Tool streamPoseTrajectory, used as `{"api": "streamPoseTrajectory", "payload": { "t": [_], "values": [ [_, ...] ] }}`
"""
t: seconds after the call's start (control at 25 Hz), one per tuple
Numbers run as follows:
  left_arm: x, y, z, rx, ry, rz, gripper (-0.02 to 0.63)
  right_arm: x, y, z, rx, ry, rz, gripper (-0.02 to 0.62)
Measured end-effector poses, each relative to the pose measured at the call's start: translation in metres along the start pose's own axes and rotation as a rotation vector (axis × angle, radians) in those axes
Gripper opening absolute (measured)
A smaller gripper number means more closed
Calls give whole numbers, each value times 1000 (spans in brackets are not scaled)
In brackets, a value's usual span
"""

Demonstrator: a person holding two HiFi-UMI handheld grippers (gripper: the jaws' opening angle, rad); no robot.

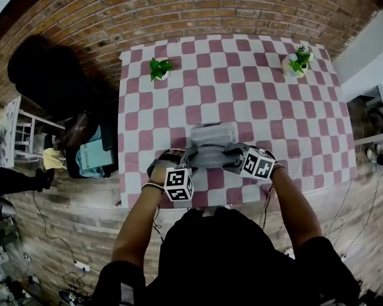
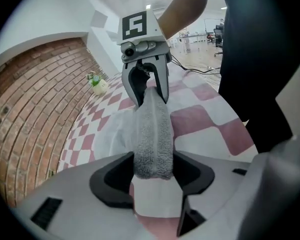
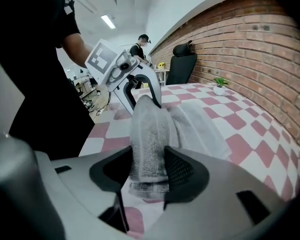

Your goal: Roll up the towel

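Closest to the head camera is the person's black shirt, with both bare forearms reaching out over the near edge of the tabletop, which is covered in pink and white checks and stands against a brick wall. From above, the grey towel lies at that near edge, straight in front of the person. Its nearest part is gathered into a thick ridge and the rest lies flatter just beyond.

Only the two gripper views show the grips. The left tongs are partly closed, their black pads pressing on one end of the ridge. The right tongs are closed the same way on the other end. Each of these views looks along the ridge to the other tongs, so the towel hangs stretched between them, lifted slightly off the cloth.

The head view alone takes in both small plants, well apart near the far corners: left plant and right plant. Each gripper view catches only one. The black chair by the wall reads clearly in the right gripper view, along with a distant person behind the tabletop. Cables on the floor show in the left gripper view.
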State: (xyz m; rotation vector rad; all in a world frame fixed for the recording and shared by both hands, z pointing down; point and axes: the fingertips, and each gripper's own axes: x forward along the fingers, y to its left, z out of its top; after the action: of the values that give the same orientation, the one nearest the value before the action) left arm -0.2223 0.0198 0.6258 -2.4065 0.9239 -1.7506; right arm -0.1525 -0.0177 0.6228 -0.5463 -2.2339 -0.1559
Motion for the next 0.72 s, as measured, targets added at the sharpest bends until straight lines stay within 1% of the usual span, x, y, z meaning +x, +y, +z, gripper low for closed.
{"api": "streamPoseTrajectory", "payload": {
  "t": [0.08,0.16,0.28,0.32,0.4,0.52,0.56,0.6,0.64,0.68,0.72],
  "values": [
    [-2,-4,0,-19,-9,-13,209,0,3,0,15,-14,-4,187],
    [-5,-10,1,-44,-22,-38,200,0,10,-2,24,-13,5,176],
    [-13,-28,7,-83,-49,-113,195,-1,30,-5,28,-4,49,175],
    [-17,-37,9,-96,-59,-149,193,-1,41,-5,38,-8,82,175],
    [-26,-56,13,-125,-76,-242,193,-3,66,-3,84,-16,185,175],
    [-41,-88,21,-195,-111,-430,195,-9,103,-2,162,-19,367,175],
    [-45,-95,24,-224,-124,-486,196,-10,111,-3,181,-16,414,175],
    [-46,-98,25,-254,-136,-525,198,-11,116,-4,195,-16,443,176],
    [-46,-97,25,-285,-146,-545,199,-11,115,-4,202,-21,449,176],
    [-44,-94,23,-322,-155,-550,202,-11,111,-4,205,-35,432,176],
    [-41,-89,22,-368,-168,-548,206,-11,103,-2,207,-57,396,178]
  ]
}}
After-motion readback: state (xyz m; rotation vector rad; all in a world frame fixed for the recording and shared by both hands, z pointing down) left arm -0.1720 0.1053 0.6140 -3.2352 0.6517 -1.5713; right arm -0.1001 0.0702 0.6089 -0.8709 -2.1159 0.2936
